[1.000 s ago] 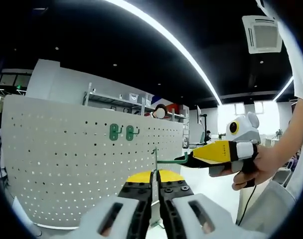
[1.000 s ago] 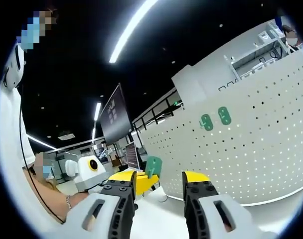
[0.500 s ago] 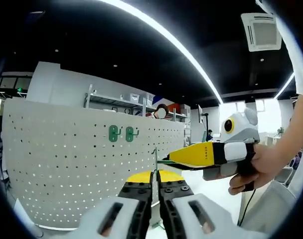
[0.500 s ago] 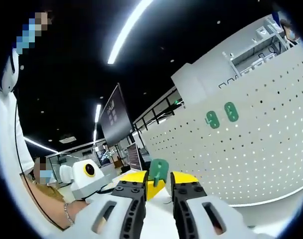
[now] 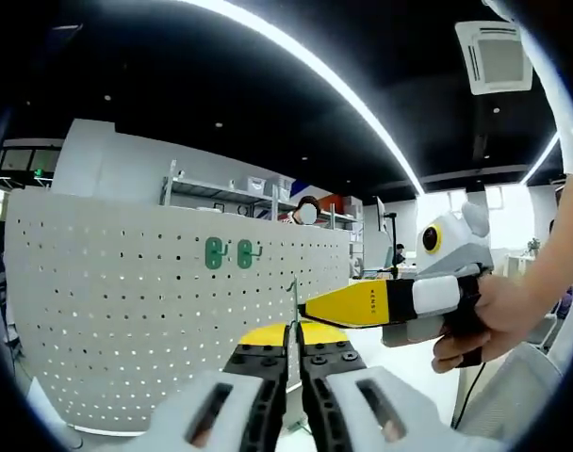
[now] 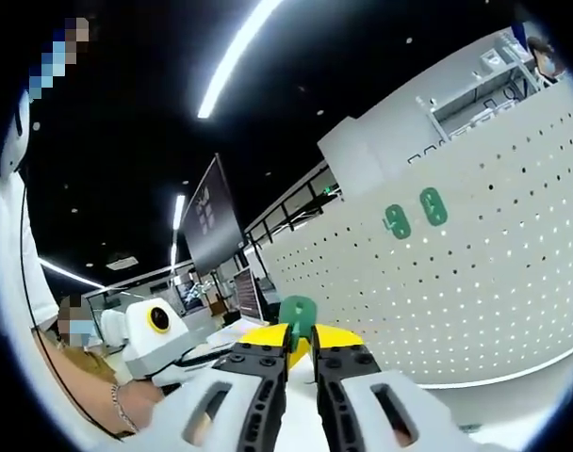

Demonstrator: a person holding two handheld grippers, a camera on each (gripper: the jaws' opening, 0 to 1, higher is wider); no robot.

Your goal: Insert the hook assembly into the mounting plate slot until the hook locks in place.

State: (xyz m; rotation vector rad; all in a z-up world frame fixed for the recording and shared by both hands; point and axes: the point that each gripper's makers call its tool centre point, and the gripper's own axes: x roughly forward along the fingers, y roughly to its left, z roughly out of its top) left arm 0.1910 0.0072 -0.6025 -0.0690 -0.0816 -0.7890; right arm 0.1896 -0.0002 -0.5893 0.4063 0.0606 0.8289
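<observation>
A small green hook assembly (image 6: 298,314) is pinched between both grippers in mid-air, in front of the white perforated mounting plate (image 6: 475,282). My right gripper (image 6: 300,333) is shut on its green back plate. In the left gripper view the hook (image 5: 293,299) shows edge-on as a thin green strip, with my left gripper (image 5: 293,331) shut on it from below. The right gripper (image 5: 310,309) reaches in from the right, its yellow jaws closed on the same piece. Two green hooks (image 5: 228,252) hang on the plate (image 5: 126,311).
A person's hand (image 5: 484,320) holds the right gripper. The left gripper's white housing (image 6: 159,330) sits at the left, with a hand and wrist (image 6: 107,405) under it. Shelving (image 5: 221,188) rises behind the plate. A dark monitor (image 6: 209,221) stands at the back.
My right gripper has moved in on the hook and gone from wide open to shut on its green plate. My left gripper has kept its hold.
</observation>
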